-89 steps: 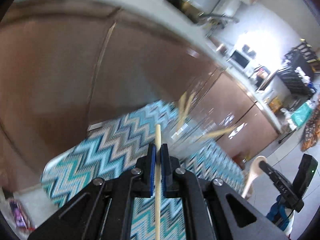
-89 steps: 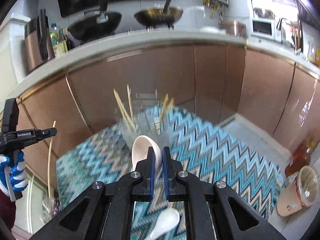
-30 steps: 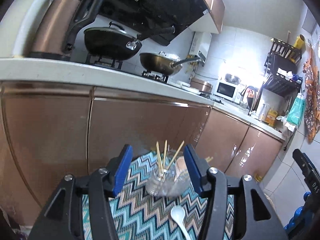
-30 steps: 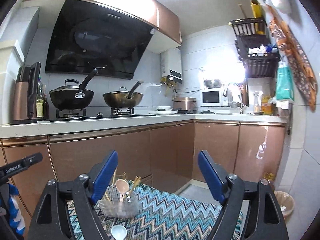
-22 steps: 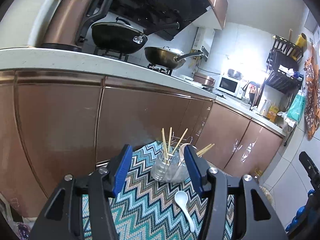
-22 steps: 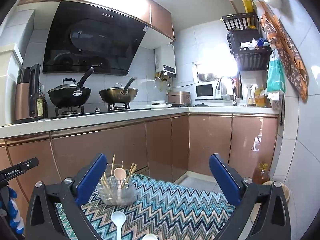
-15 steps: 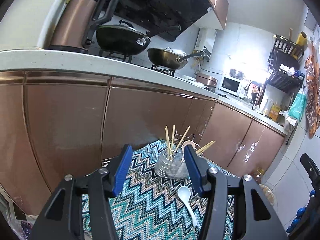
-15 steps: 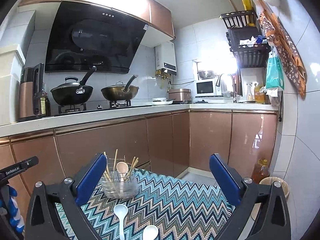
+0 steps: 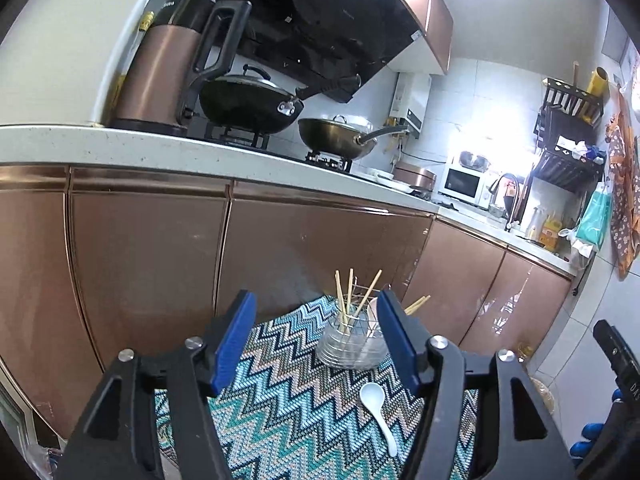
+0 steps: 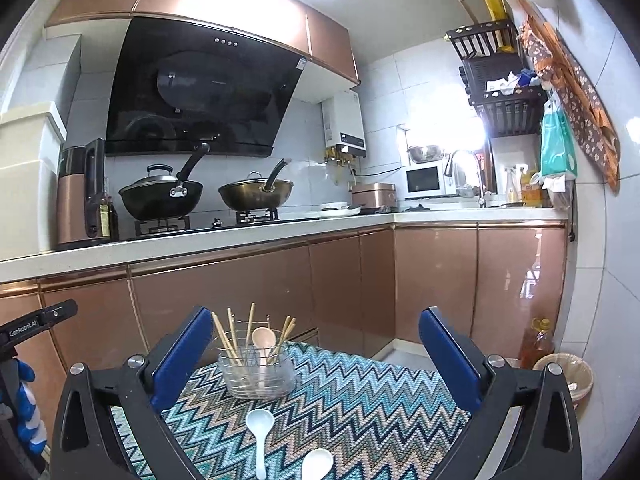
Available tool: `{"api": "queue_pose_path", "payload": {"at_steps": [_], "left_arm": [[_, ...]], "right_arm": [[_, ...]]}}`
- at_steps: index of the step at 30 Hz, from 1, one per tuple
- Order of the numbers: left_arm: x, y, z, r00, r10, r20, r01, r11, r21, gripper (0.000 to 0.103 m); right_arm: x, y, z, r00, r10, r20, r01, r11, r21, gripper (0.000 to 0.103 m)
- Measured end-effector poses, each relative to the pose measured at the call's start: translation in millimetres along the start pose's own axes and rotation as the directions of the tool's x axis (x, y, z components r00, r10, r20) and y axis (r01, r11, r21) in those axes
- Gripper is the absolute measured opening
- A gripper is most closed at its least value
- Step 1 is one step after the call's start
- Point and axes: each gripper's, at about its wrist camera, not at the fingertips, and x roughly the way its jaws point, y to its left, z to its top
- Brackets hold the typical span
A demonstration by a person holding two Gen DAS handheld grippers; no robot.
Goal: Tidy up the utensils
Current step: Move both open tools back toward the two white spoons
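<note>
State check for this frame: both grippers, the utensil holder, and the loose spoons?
left gripper: open, empty.
right gripper: open, empty.
glass holder: upright on the mat, holding chopsticks and one spoon.
two white spoons: lying loose on the zigzag mat.

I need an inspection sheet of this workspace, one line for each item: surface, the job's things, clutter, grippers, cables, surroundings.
Surface: zigzag-patterned mat, teal and beige.
Job's things: clear holder upright on the mat, holding chopsticks and a spoon; two white spoons lie loose in front, one nearer the holder, one at the bottom edge.
Clutter: nothing seen.
Grippers: left gripper open, empty; right gripper open, empty.
Cables: nothing seen.
Surroundings: copper cabinets, two woks on the stove, microwave.
</note>
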Motion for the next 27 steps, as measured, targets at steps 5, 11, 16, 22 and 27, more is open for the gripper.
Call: {"api": "queue_pose_path", "payload": {"at_steps": [5,11,16,22,27], "left_arm": [[10.1,-0.6,-1.2,0.999,-0.009,-0.034,0.009,1.0,-0.006,0.061],[27.3,-5.4,-6.5,0.997,-0.008,-0.078,0.008,1.0,0.009,0.061],[47.9,-7.4,-17.8,0.991,0.012,-0.136,-0.008,1.0,0.025,0.061],[74.4,-8.6,-36.1,0.976,0.02,-0.219,-0.014,0.999,0.031,0.061],[95.6,-8.6,-50.8,0.959,0.023,-0.284,-0.014,0.999,0.033,0.061]], "right_arm": [[10.8,2.0,-7.3,0.997,-0.003,-0.076,0.0,0.999,-0.042,0.103],[25.2,-2.9,-23.1,0.988,-0.019,-0.155,0.01,0.998,-0.059,0.103],[37.8,-11.7,-37.2,0.977,-0.022,-0.21,0.011,0.999,-0.051,0.103],[54.5,-22.4,-54.3,0.96,-0.008,-0.28,0.0,1.0,-0.026,0.103],[69.6,-29.5,-67.4,0.943,0.009,-0.333,-0.011,1.0,-0.005,0.103]]}}
